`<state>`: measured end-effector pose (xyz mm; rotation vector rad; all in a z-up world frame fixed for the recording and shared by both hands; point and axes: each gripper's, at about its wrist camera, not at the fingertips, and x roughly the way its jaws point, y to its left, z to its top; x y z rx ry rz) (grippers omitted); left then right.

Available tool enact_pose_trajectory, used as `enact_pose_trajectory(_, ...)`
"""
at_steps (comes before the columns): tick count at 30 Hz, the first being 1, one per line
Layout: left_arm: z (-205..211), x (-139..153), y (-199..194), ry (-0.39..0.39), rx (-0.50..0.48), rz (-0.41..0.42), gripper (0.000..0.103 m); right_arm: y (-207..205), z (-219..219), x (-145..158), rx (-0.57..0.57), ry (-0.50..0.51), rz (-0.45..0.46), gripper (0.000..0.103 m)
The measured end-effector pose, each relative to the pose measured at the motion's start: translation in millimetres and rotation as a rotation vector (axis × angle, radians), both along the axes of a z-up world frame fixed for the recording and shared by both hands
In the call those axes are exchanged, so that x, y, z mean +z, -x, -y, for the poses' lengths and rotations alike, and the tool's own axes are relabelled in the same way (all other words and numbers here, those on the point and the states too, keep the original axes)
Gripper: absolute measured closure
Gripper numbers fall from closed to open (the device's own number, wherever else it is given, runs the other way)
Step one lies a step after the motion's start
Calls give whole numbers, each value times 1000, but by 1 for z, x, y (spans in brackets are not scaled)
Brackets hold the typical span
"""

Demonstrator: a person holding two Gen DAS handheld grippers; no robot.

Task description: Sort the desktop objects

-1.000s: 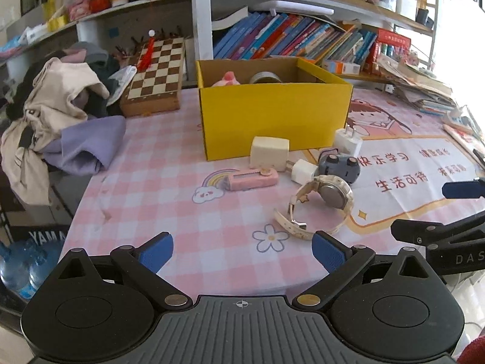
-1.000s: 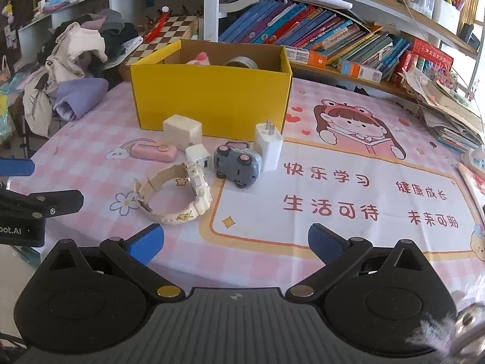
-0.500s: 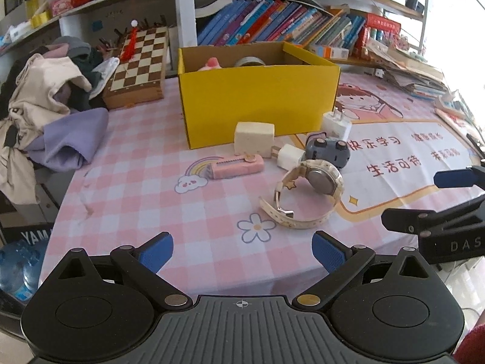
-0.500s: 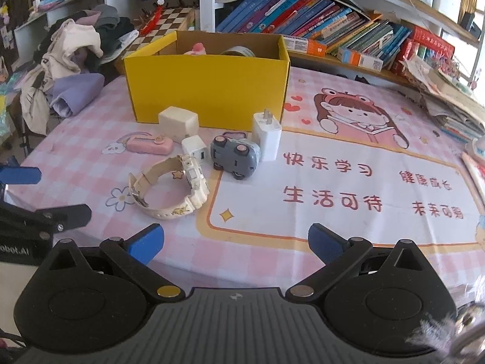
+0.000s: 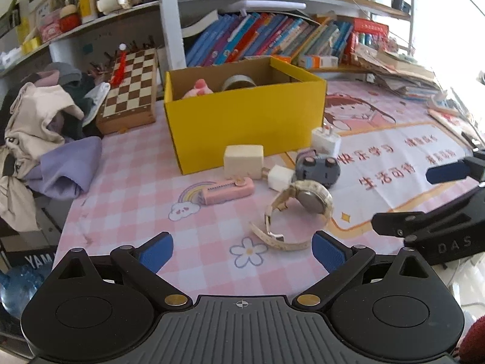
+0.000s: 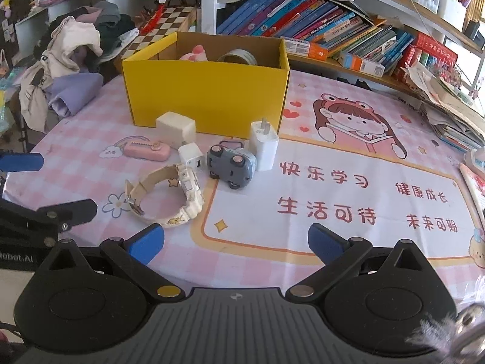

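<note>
Six small things wait on the counter (image 5: 127,182) in front of the yellow box (image 5: 242,121) in the left wrist view: a cream block (image 5: 243,160), a pink stick (image 5: 225,192), a small white cube (image 5: 280,177), a gray toy car (image 5: 316,168), a white plug (image 5: 326,141) and a pale watch (image 5: 298,209). The watch is the one farthest out from the box and nearest the left gripper (image 5: 242,250), whose jaws are wide open and hold nothing. The box and the little things look bigger than a moment ago, so this gripper has come closer. In the right wrist view, the same things sit in front of the yellow box (image 6: 206,91). The watch (image 6: 169,195) is again farthest from the box, and the toy car (image 6: 232,165) is touching the plug (image 6: 264,145). The right gripper (image 6: 236,244) is wide open and empty too, and it has also moved in a bit. Nothing has been picked up yet. I think the watch may be grabbed first and put in the box.
</note>
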<state>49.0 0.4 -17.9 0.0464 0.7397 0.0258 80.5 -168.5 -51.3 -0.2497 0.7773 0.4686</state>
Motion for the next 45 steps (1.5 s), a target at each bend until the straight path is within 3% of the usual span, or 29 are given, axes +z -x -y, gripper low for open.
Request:
enact_pose_trajectory(6, 0, 2, -1, 24, 25, 1, 3, -1, 5, 2, 3, 13, -25, 0)
enact_pose_trajectory(12, 9, -1, -3, 9, -29, -16, 3, 1, 10, 9, -15, 0, -15, 0)
enact_pose_trajectory(18, 8, -2, -6, -12, -14, -22, 3, -1, 11, 7, -24, -4, -8, 0)
enact_pose_trajectory(24, 0, 8, -3, -15, 2, 20, 3, -9, 8, 2, -21, -19, -8, 0)
enact_pose_trajectory(36, 3, 12, -8, 4, -67, 48, 3, -16, 5, 10, -29, -20, 25, 0)
enact_pose_trajectory(41, 14, 6, -11, -29, -134, 30, 3, -20, 7, 8, -42, -27, 17, 0)
enact_pose_trajectory(45, 13, 7, -12, -39, -131, 39, 3, -25, 9, 8, -62, -39, 13, 0)
